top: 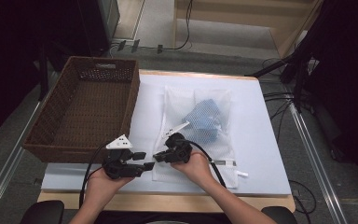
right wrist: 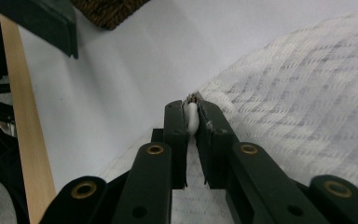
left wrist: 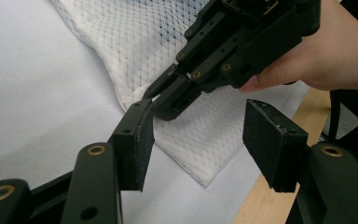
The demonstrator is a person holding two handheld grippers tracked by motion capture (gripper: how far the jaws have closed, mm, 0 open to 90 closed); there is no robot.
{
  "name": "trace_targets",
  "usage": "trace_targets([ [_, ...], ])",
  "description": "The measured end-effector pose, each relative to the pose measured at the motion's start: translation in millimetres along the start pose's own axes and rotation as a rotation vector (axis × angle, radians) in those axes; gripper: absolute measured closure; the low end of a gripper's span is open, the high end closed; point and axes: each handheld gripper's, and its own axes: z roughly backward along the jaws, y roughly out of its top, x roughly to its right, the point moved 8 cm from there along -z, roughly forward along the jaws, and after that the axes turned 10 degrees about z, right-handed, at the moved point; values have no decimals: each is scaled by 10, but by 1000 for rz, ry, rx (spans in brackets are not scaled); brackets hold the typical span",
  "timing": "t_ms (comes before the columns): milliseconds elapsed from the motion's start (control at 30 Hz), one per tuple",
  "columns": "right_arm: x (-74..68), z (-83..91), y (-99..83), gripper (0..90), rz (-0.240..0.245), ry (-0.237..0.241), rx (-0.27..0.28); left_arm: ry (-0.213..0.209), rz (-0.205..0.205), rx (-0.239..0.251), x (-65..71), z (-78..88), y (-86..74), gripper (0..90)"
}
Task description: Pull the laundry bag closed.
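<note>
The white mesh laundry bag [top: 200,126] with a blue garment [top: 204,116] inside lies flat on the white-covered desk [top: 261,140], beside an empty brown wicker basket [top: 86,109]. The right gripper [right wrist: 193,112] pinches its near edge (probably the zipper pull); the left gripper [left wrist: 198,135] hovers wide, likely to brace the corner next.
</note>
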Motion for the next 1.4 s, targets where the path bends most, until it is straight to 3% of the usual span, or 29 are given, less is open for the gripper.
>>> trace_targets([
  [300, -32, 80, 18, 881, 27, 0, 5, -19, 28, -13, 38, -16, -12, 477],
  [867, -82, 407, 87, 881, 42, 4, 69, 12, -20, -65, 56, -177, -50, 486],
  [1067, -110, 487, 99, 880, 53, 2, 86, 7, -13, -77, 48, -274, -10, 486],
  [1400, -139, 537, 101, 880, 52, 5, 100, -8, -20, -113, 15, -402, 28, 578],
])
